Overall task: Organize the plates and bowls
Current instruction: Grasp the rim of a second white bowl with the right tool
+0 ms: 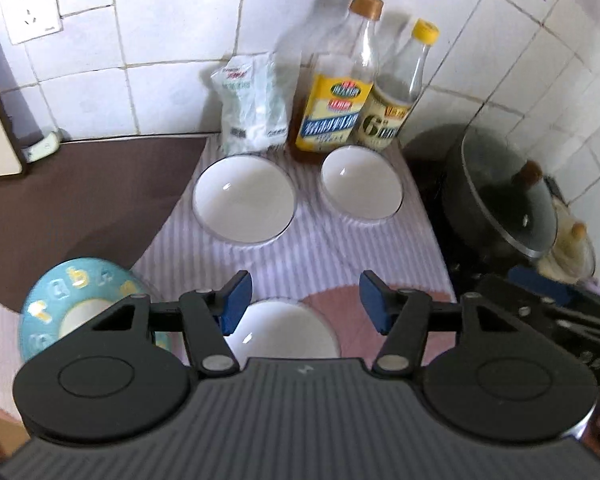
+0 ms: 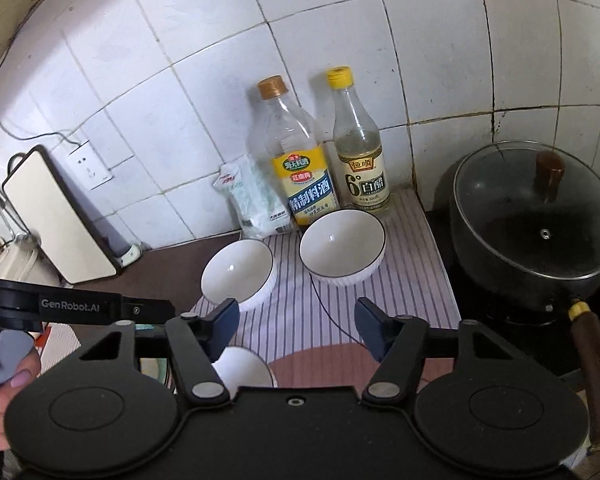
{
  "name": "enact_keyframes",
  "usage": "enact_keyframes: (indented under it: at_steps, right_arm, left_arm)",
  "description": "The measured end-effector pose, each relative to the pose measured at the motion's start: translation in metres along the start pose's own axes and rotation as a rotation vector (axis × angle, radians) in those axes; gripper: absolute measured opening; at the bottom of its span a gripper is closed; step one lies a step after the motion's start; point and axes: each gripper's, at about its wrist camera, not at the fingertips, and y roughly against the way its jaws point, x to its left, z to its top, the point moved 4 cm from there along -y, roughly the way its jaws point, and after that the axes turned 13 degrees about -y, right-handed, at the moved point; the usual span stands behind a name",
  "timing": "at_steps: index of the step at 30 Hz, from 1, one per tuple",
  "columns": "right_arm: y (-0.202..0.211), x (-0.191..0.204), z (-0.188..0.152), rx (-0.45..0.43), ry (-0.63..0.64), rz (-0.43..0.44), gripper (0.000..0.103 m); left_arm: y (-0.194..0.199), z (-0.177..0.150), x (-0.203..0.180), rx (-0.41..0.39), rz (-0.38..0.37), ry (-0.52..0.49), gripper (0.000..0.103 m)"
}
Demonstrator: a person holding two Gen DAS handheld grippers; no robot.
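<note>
Three white bowls sitting upright on the striped cloth, both claws spread

Two bottles are standing against the tiled wall at 12 o'clock: the brown-capped bottle [image 2: 290, 160] is showing "精制料酒" on its yellow and blue label, and the yellow-capped bottle [image 2: 358, 152] is reading "6°" with "恒顺" above. A white plastic bag [image 2: 252, 204] is leaning just left of them, its print too small to read. "GenRobot.AI" is showing on the left claw's body at 9 o'clock in the right wrist view.

The left claw [image 1: 305, 301] is hanging wide apart with nothing between its blue pads. The right claw [image 2: 296, 326] is likewise gaping and holding nothing.

All bowls are facing mouth up. The larger far bowl [image 1: 244, 199] and the smaller far bowl [image 1: 361, 182] are sitting side by side, apart, just in front of the bottles. The near bowl [image 1: 282, 330] is lying below the left claw, beside a pink mat [image 1: 354, 320]. A blue lettered plate [image 1: 72, 308] is resting at 8 o'clock.

The desk [image 1: 60, 200] is brown, half covered by a purple-striped cloth [image 1: 320, 256]. A lidded black pot [image 2: 536, 216] is sitting at 3 o'clock, a wall socket [image 1: 30, 10] at 11 o'clock.
</note>
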Motion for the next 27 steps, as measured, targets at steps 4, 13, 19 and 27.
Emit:
enact_keyframes:
  at_steps: [4, 13, 19, 27]
  right_arm:
    - [-0.029, -0.012, 0.016, 0.02, -0.004, -0.013, 0.065]
    - [-0.105, -0.058, 0.051, 0.082, -0.069, 0.002, 0.055]
    - [-0.15, -0.073, 0.062, 0.118, -0.034, -0.04, 0.048]
    - [-0.201, -0.082, 0.07, 0.14, 0.006, -0.105, 0.039]
  left_arm:
    - [-0.026, 0.009, 0.0, -0.019, 0.004, 0.076, 0.058]
    - [-0.099, 0.027, -0.013, -0.053, 0.02, 0.16, 0.058]
    - [-0.143, 0.032, -0.016, -0.025, 0.042, 0.183, 0.058]
    - [-0.185, 0.041, -0.022, 0.01, 0.088, 0.166, 0.058]
